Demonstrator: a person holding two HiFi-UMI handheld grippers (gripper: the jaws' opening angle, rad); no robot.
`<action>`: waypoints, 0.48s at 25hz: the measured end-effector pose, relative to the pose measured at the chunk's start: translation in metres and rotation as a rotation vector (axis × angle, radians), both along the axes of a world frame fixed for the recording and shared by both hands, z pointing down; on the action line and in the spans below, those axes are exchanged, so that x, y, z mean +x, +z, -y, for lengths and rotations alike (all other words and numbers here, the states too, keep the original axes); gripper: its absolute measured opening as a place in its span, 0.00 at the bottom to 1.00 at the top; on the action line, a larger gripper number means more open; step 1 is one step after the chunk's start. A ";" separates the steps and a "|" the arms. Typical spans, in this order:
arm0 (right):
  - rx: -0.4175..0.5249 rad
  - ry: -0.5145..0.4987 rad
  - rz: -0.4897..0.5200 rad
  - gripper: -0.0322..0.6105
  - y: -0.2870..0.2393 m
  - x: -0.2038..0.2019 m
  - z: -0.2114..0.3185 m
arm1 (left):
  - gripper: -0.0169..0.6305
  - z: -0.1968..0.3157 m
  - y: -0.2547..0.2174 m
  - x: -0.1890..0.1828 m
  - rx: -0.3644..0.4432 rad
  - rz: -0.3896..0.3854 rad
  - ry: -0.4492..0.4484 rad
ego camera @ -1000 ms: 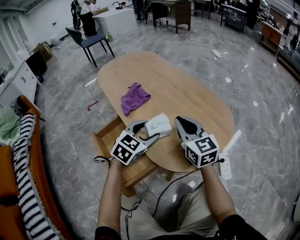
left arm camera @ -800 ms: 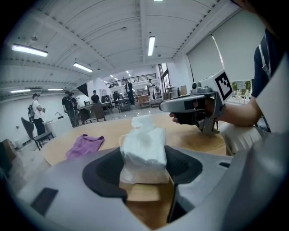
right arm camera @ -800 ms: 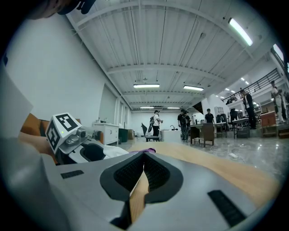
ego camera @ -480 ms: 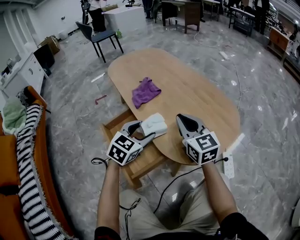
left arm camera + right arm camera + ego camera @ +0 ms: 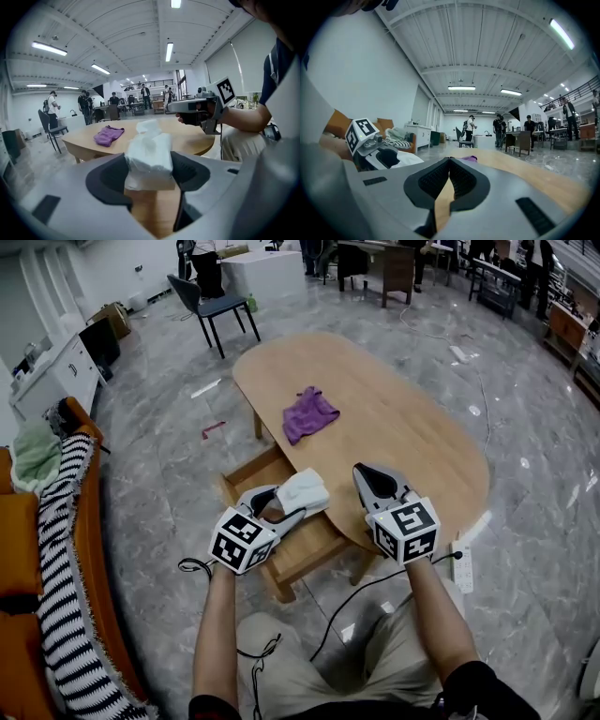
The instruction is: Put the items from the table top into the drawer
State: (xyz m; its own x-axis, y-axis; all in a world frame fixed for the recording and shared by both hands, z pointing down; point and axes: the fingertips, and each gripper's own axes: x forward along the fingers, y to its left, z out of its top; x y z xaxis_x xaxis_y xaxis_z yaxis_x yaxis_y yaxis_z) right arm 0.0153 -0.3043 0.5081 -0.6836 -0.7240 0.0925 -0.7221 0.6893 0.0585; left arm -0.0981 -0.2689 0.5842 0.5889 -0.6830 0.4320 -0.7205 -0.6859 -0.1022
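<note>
The left gripper [image 5: 292, 501] grips the tissue pack [image 5: 149, 157] across its middle at the near edge of the table [image 5: 403, 427]; light and squashy, it probably wants gentle mid-body pressure, while the right gripper [image 5: 449, 164] is closed on nothing.

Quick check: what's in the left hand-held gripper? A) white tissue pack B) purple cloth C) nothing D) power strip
A: the left hand-held gripper has its jaws pressed on the white tissue pack, while the purple cloth lies apart on the table.
</note>
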 end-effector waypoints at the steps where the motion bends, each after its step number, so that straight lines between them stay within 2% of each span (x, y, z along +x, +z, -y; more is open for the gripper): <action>1: 0.001 -0.002 -0.004 0.08 0.000 -0.002 -0.002 | 0.46 -0.003 0.001 -0.002 0.000 -0.004 -0.003; 7: 0.013 -0.011 -0.018 0.08 -0.003 -0.015 -0.011 | 0.46 -0.016 0.006 -0.014 -0.004 -0.028 -0.012; 12: 0.019 -0.016 -0.035 0.08 -0.003 -0.019 -0.017 | 0.46 -0.024 0.025 -0.016 -0.030 0.016 -0.019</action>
